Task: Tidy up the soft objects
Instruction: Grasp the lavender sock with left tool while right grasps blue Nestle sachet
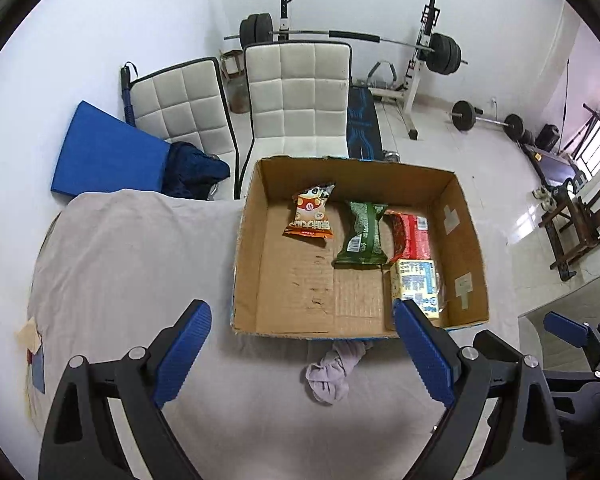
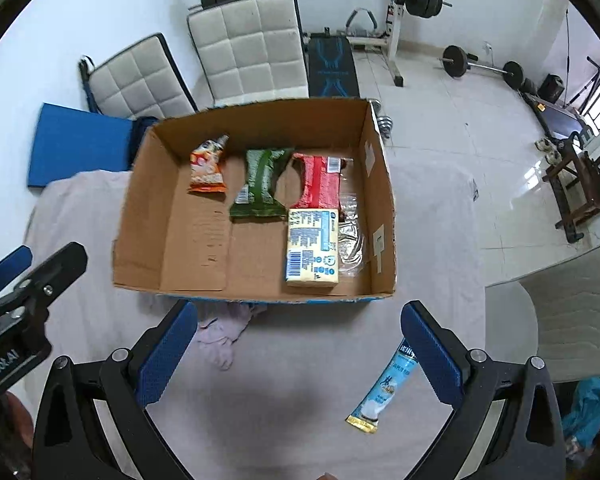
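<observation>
Cloth-covered table (image 2: 100,208), cardboard box (image 2: 380,200) atop; before box, left gripper (image 1: 302,344) and right gripper (image 2: 300,340) spread wide, empty.

my left gripper (image 1: 302,330) and right gripper (image 2: 300,330) have black plastic arms and blue bumpy rubber pads. the box (image 2: 382,184) is brown cardboard, rough and dull. the snack bags, orange (image 2: 208,166), green (image 2: 260,184) and red (image 2: 320,182), are shiny and crinkly. the table cover (image 2: 308,392) is soft grey cloth. the floor (image 2: 460,120) is shiny tile.
</observation>
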`<state>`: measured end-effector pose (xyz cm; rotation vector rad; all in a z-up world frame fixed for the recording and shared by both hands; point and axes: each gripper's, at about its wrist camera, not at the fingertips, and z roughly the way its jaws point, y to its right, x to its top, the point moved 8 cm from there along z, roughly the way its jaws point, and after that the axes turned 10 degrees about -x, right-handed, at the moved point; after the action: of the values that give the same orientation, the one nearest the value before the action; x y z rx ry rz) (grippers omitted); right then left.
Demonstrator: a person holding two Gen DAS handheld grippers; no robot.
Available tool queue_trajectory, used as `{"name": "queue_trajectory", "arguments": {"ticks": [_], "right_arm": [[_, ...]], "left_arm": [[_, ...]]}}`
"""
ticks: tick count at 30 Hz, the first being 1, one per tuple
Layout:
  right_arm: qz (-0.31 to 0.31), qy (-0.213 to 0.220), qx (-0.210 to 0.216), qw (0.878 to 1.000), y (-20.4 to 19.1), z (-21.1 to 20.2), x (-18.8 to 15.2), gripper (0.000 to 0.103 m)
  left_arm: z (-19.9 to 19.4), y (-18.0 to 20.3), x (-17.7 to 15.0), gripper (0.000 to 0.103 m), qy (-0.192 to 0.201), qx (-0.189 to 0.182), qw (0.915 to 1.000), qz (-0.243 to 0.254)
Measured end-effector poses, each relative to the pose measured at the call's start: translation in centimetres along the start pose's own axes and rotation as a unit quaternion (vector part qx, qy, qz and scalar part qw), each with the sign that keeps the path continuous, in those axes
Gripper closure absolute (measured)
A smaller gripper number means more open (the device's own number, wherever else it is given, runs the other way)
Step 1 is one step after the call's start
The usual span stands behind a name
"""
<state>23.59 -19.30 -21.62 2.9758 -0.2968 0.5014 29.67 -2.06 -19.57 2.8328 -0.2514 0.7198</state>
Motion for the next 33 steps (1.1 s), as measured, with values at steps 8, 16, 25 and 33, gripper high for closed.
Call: {"name": "queue_trajectory", "arguments": {"ticks": [8, 16, 25, 33], "right_arm": [[0.009, 0.017, 0.013, 1.000, 0.9, -3.0, -0.8, 0.000], [0.064, -0.030, -0.020, 0.997, 4.9, 0.6, -4.1, 0.000], [0.134, -0.157, -0.061, 0.977, 10.6, 12.0, -11.7, 0.000], [0.167, -0.234, -0.055, 0.956, 11.7, 18.8, -15.5, 0.001]], "left_arm": [[-2.3, 0.9, -0.3, 0.009, 0.022, 0.000, 0.9997, 0.007], [2.6, 1.1, -3.6, 0.009, -0.042, -0.012, 0.9981, 0.044], [15.7, 1.8, -10.9, 0.009, -0.211, -0.040, 0.9736, 0.076], [22.8, 2.8, -13.0, 0.023, -0.267, -0.031, 0.9590, 0.091]]}}
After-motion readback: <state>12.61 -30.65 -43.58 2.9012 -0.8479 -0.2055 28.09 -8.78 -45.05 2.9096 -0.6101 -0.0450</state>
